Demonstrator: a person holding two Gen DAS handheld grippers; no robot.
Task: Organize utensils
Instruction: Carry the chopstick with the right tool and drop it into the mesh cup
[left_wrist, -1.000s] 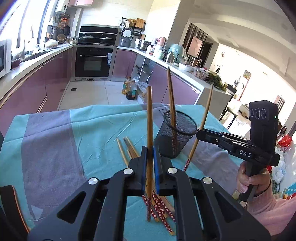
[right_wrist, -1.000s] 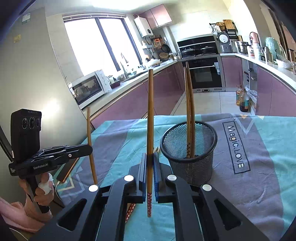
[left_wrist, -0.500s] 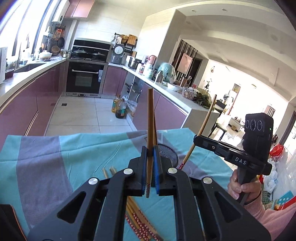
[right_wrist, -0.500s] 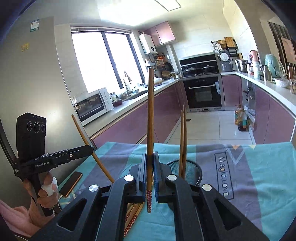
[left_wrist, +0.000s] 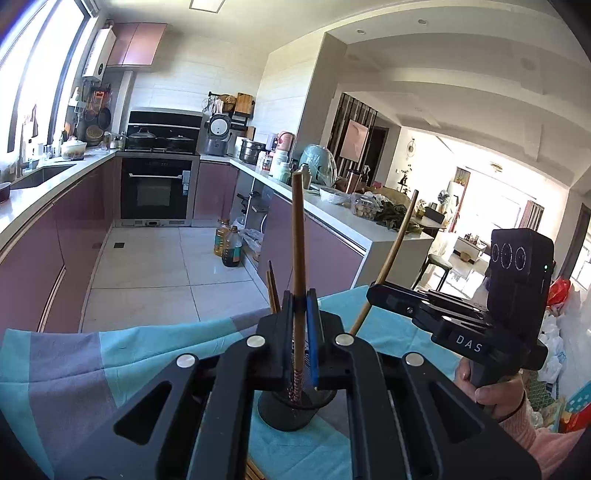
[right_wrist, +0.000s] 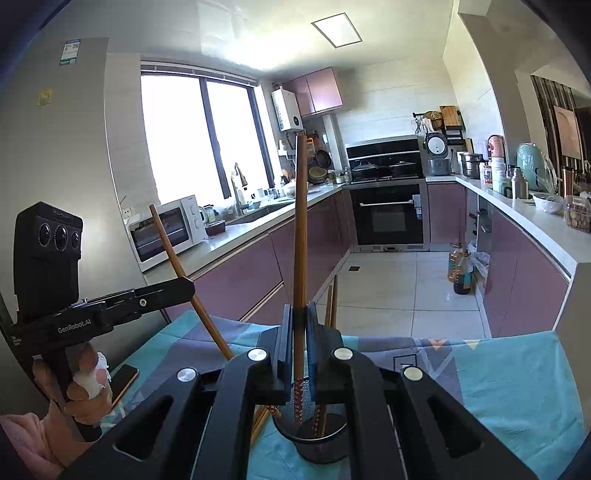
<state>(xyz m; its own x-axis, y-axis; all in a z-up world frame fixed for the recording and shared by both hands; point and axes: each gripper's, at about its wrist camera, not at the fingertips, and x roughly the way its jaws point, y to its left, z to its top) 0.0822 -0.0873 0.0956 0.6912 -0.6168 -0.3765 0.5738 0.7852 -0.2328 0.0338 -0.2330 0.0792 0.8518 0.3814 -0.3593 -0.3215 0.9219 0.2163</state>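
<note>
Above the mesh holder (left_wrist: 291, 410), the left gripper (left_wrist: 300, 325) is clamped on 1 upright chopstick (left_wrist: 297, 243), its patterned end over the holder's mouth. The right gripper (right_wrist: 300, 332) is likewise clamped on 1 chopstick (right_wrist: 301, 229) above the same holder (right_wrist: 317, 443), which contains 2 chopsticks (right_wrist: 331, 299). The holder stands on a teal-and-grey tablecloth (right_wrist: 509, 373); a phone (right_wrist: 123, 380) lies near the left hand (right_wrist: 83, 387).

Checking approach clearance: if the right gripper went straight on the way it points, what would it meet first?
Probably the black mesh utensil cup, just below and ahead of the right gripper, which clamps a wooden chopstick; depth is uncertain.
</note>
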